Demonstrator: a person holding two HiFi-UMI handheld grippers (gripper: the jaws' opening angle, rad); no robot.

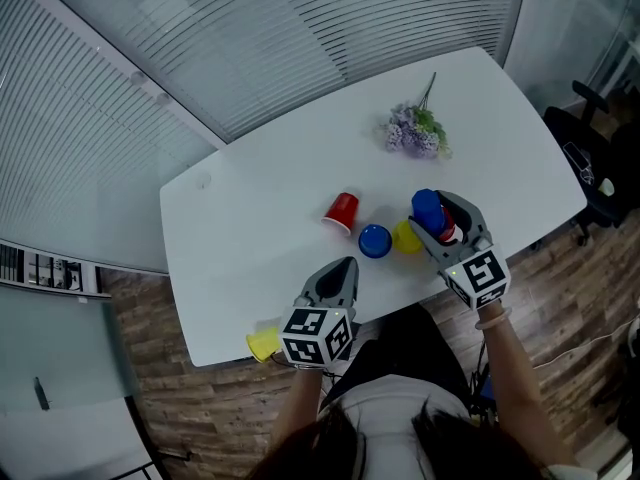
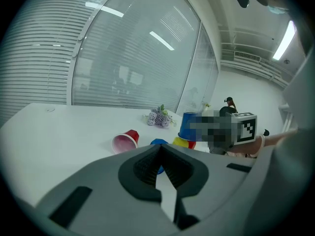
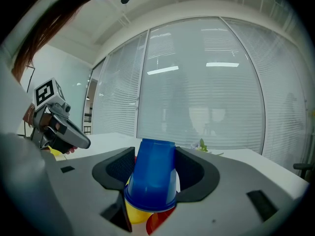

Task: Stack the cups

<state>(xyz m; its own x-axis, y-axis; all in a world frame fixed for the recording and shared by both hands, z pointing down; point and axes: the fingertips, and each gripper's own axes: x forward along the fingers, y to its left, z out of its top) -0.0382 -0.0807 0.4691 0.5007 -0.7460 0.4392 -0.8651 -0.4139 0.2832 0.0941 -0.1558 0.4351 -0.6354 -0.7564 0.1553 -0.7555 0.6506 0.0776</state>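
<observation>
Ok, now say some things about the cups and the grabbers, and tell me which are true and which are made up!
1. The left gripper is closed with nothing in it. True.
2. The right gripper is holding a green cup. False: its jaws are on a blue cup, which is upside down.
3. A red cup lies on its side on the table. True.
4. The purple flowers are standing inside a cup. False: they lie on the table, apart from the cups.
5. A yellow cup is at the table's edge beside the left gripper. True.
</observation>
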